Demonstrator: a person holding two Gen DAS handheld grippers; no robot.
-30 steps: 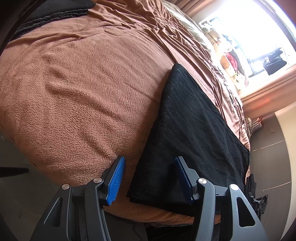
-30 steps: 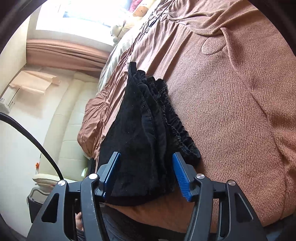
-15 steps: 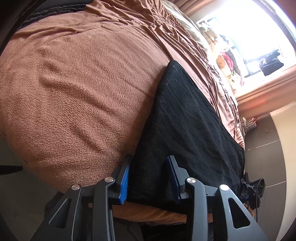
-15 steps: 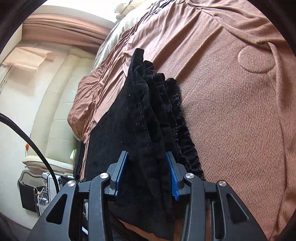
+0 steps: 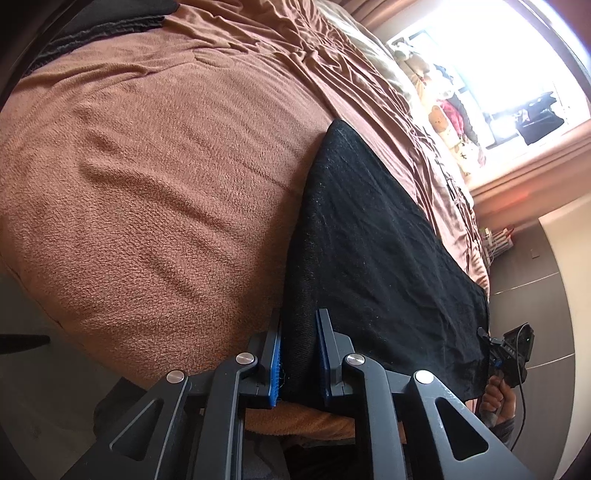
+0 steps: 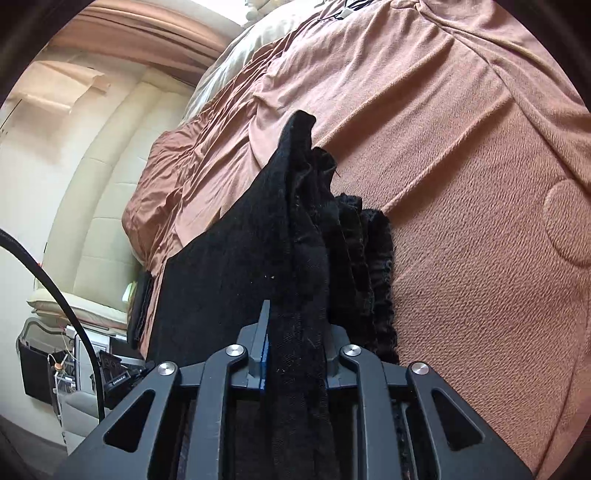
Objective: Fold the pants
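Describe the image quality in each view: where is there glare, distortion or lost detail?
Left wrist view: the window is blown out to white, and fisheye curvature bends the brown bedspread. Right wrist view: softer light, dark vignette at the corners, and the black pants show almost no fold detail.

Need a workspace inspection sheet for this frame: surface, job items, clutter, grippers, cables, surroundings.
Surface: bed with brown blanket, rumpled.
Job's things: black pants lie flat along the bed's edge; waistband end bunched.
Clutter: dark cloth at the far corner.
Grippers: left gripper and right gripper have just been closing, both clamped on pants fabric.
Cables: black cable at left.
Surroundings: bright window, curtain, cream padded headboard.
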